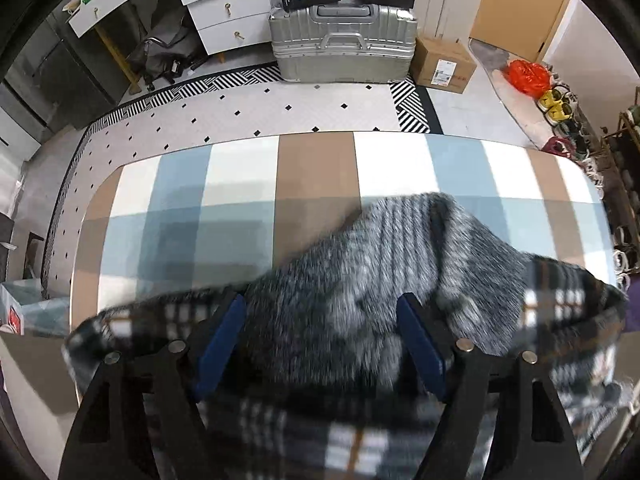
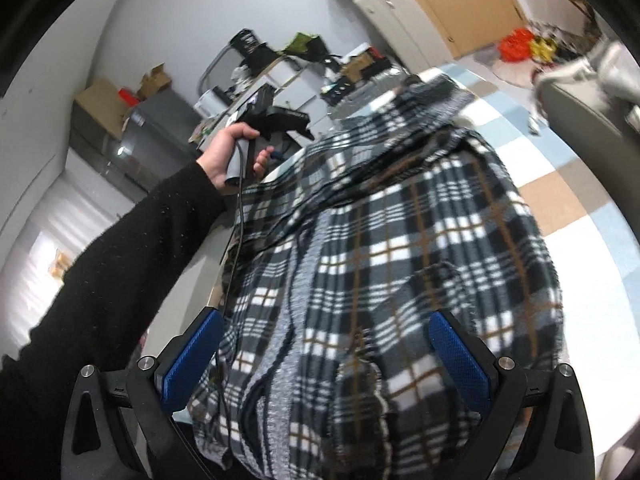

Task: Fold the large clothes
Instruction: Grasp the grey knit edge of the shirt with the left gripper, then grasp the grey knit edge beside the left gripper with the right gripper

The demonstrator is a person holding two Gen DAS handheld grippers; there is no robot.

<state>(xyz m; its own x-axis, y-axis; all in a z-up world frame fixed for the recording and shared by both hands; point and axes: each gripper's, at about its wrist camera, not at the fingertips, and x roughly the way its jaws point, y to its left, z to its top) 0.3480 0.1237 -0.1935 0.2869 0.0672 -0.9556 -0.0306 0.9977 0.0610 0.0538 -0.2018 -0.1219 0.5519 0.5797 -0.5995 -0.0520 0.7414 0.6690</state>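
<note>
A table point(image 1: 316, 168) covered in a blue, white and tan checked cloth is seen, with a plaid garment point(image 2: 400, 240) heaped along its near edge, its grey fuzzy lining point(image 1: 360, 280) turned up. The left gripper point(image 1: 322, 336) is held spread above the lining, nothing pinched. The right gripper point(image 2: 326, 356) is likewise spread over the plaid. The left hand point(image 2: 228, 156) is seen on its handle beyond the table's edge.
</note>
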